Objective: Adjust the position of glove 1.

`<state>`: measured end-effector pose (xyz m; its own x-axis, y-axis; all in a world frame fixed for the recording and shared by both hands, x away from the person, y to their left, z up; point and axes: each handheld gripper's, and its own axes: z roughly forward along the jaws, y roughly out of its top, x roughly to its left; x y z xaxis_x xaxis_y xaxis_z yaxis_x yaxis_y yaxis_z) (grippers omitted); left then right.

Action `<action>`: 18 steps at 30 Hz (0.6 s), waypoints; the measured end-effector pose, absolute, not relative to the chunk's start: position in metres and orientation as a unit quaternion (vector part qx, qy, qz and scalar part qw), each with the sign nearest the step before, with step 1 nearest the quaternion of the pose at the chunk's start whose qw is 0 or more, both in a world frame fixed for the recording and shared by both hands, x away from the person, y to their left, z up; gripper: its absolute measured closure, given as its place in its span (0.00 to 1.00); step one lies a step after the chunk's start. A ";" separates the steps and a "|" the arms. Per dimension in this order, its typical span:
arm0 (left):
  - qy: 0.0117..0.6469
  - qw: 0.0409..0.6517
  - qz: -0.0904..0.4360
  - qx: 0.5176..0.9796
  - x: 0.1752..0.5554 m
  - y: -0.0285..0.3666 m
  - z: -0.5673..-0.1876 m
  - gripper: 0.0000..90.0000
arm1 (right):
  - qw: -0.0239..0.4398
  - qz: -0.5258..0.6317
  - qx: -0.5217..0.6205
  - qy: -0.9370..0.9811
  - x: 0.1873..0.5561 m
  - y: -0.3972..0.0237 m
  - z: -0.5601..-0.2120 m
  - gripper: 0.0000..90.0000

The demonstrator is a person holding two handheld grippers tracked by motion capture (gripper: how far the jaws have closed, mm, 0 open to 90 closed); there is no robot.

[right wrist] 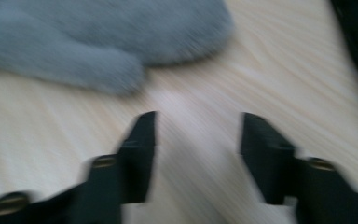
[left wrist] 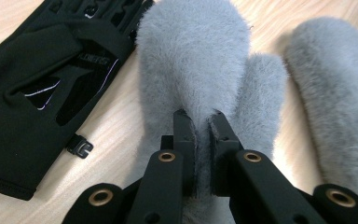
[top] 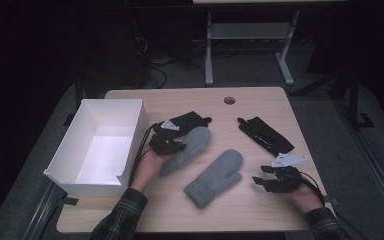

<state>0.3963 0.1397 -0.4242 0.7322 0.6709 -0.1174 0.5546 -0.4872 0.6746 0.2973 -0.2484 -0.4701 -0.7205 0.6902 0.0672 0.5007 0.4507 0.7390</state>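
The left gripper (left wrist: pixel 203 122) has its jaws clamped on the left grey mitten (top: pixel 186 149) near the white box (top: pixel 130 131); lift it well clear of that wall before releasing; the right gripper (right wrist: pixel 197 140), jaws apart and empty, hovers over the tabletop (right wrist: pixel 200 74) beside the other mitten (top: pixel 214 178).

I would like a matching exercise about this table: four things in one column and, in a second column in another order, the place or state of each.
Things:
1. white box
2. left gripper
3. right gripper
4. black glove on the right

Places or states:
A. jaws apart over bare wood, nothing between them
B. at the table's left edge, with nothing inside
C. lying flat beyond the right hand
D. jaws closed on a grey mitten

Pairs: 1-B, 2-D, 3-A, 4-C
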 end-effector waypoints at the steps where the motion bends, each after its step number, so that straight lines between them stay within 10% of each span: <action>1: 0.356 0.360 0.081 0.859 0.396 0.140 -0.423 0.94 | 0.120 0.399 0.336 0.845 0.293 -0.240 -0.465 0.80; 4: 0.359 0.366 0.077 0.855 0.394 0.139 -0.419 0.94 | 0.097 0.418 0.299 0.853 0.289 -0.225 -0.462 1.00; 18: 0.360 0.375 0.070 0.851 0.392 0.137 -0.415 0.94 | 0.018 0.410 0.205 0.888 0.287 -0.151 -0.471 1.00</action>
